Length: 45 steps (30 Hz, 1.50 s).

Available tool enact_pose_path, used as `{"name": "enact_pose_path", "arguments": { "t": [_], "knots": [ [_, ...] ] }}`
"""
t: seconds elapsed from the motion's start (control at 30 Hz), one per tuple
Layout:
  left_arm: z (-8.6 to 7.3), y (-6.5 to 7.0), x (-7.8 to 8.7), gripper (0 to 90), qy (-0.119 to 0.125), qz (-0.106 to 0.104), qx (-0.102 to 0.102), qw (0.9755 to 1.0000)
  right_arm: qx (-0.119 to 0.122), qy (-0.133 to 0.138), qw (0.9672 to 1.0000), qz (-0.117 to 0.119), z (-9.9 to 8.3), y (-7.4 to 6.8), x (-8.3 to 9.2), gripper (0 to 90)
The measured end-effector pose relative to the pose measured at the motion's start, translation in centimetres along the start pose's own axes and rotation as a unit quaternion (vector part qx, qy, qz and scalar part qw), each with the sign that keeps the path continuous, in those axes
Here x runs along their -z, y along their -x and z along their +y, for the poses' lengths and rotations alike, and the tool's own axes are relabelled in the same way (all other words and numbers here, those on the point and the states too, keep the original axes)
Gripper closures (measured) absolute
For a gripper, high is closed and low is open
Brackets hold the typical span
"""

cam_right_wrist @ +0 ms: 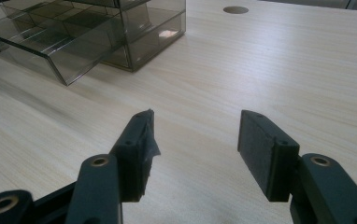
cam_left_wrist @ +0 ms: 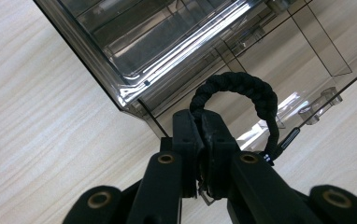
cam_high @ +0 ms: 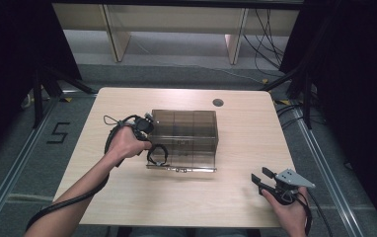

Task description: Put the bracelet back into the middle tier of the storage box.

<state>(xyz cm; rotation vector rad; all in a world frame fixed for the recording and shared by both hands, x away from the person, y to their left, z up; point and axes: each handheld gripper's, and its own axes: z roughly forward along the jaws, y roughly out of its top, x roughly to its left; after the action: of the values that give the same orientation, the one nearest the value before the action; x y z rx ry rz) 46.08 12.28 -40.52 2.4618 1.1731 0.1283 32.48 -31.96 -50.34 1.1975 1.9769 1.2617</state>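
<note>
**Braided bracelet poised over the open drawer**

On the left of the table, the left gripper (cam_high: 149,148) has its jaws pinched tight on a black braided bracelet (cam_left_wrist: 242,93), and it hangs the loop right over the pulled-out drawer (cam_high: 184,158) of the smoky organiser box (cam_high: 186,126). By my read, that high hold is about dropping the bracelet cleanly into a compartment rather than snagging the rim. The cord looks woven and rope-like, matt, curving in a stiff arch, with a slim metal-tipped end dangling off its side. The box is tinted clear plastic, hard-edged and glossy, its thin dividers catching the light; the drawer sticks out toward the near edge with small clear handles on its front.

Move right across bare pale wood-grain table (cam_high: 245,148), smooth and flat. Near the right corner, the right gripper (cam_high: 261,180) rests low with its jaws spread wide and nothing between them, well apart from the box, seemingly parked out of the way. Its pads (cam_right_wrist: 258,144) look like dark foam blocks.
</note>
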Motion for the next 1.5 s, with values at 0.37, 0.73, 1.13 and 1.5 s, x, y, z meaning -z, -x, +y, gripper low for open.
{"name": "enact_pose_path", "arguments": {
  "t": [0.37, 0.73, 1.13, 1.5],
  "knots": [
    [0.0, 0.2, 0.9, 85.0, 0.012, 0.014, -0.013, 0.9997, 0.003, 0.0, 1.0, 0.0, 0.0, 0.0, 0.0, 46.8],
    [-0.1, 0.6, -0.5, 85.0, 0.002, 0.016, -0.016, 0.9997, 0.0, -0.008, 1.0, 0.004, -0.1, 0.1, 0.0, 46.8],
    [-0.2, 0.5, -1.1, 84.9, -0.02, 0.016, -0.029, 0.9992, -0.001, -0.006, 1.0, 0.005, 0.0, 0.1, 0.0, 46.8],
    [-0.2, 0.9, -1.5, 84.9, -0.024, 0.019, -0.034, 0.999, -0.001, -0.003, 1.0, 0.003, -0.1, 0.1, 0.0, 46.8]
  ]
}}
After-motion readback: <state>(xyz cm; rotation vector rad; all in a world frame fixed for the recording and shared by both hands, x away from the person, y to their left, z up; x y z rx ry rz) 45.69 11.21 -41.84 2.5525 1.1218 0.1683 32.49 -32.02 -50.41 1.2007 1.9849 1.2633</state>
